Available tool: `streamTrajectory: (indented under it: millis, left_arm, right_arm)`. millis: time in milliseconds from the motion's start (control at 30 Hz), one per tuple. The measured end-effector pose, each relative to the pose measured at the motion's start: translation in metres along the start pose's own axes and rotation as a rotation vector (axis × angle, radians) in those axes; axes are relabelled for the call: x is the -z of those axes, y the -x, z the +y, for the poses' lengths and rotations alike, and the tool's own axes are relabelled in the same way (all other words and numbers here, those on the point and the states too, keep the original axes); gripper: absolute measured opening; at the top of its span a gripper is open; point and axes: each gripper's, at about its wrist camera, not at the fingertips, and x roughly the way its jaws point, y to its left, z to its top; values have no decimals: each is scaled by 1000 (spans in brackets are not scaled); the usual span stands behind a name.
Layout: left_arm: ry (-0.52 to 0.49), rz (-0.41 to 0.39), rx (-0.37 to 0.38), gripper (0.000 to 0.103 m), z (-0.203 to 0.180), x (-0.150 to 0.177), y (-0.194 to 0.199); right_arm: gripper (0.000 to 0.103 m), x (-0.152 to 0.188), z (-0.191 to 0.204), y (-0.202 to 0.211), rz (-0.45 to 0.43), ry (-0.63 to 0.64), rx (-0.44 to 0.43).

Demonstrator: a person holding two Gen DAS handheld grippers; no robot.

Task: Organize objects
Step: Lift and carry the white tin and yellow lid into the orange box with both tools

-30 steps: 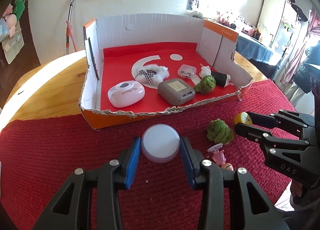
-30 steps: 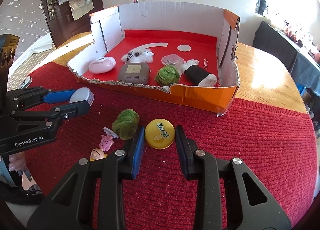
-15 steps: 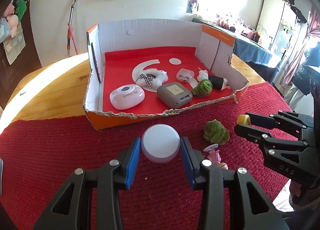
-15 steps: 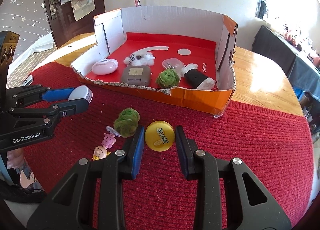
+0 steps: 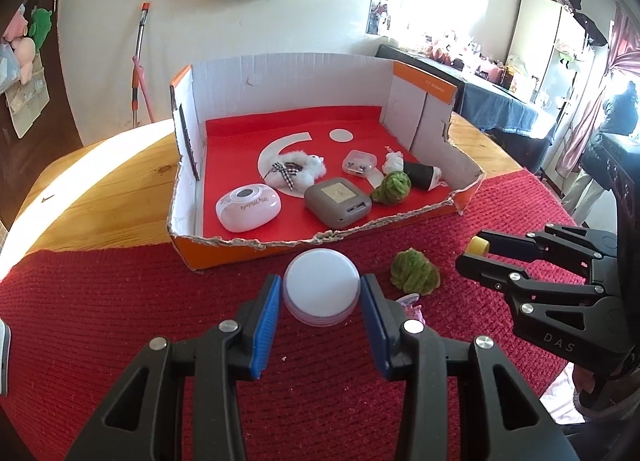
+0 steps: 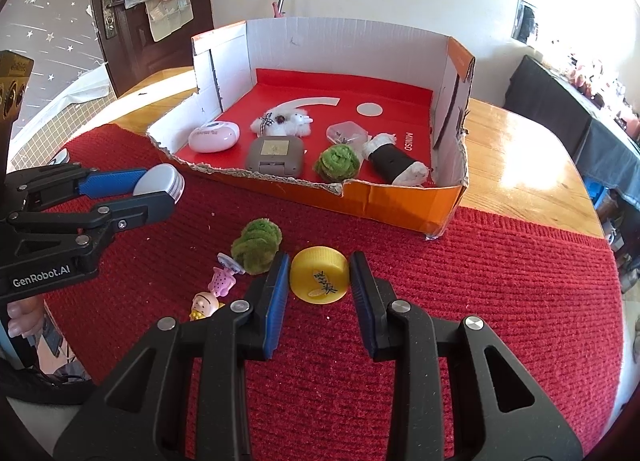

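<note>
We hold the white lid (image 5: 321, 288) clamped in the left fingers (image 5: 267, 303) and the yellow cap (image 6: 319, 279) clamped in the right fingers (image 6: 277, 289). The box (image 5: 248, 251) lies straight ahead, nearer our left hand.

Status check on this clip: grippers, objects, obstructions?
Left gripper shut on white jar. Right gripper shut on yellow cap. Box ahead, path clear.

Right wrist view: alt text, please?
The right gripper holds a yellow cap above a red mat, facing an orange cardboard box of small items. The left gripper holds a white lid.
</note>
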Motion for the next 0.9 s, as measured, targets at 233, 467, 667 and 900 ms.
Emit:
streamTrajectory:
  millis: [233,467,667,900]
  left_arm:
    - [-4,-20,3,42,-1,-1,7]
    - [-7,-38,8,42,-2,-4,13]
    - [-5,-43,8,42,-1,-5,15]
    - [-16,-54,47,42,-3,-27,17]
  right_arm:
    - [29,-5,1,15,-38,7,7]
    - [29,-12,4,29,-78,20,12]
    - [29,-14,5,29,-75,20,13]
    - [29,-37,1,32,-101,34,8]
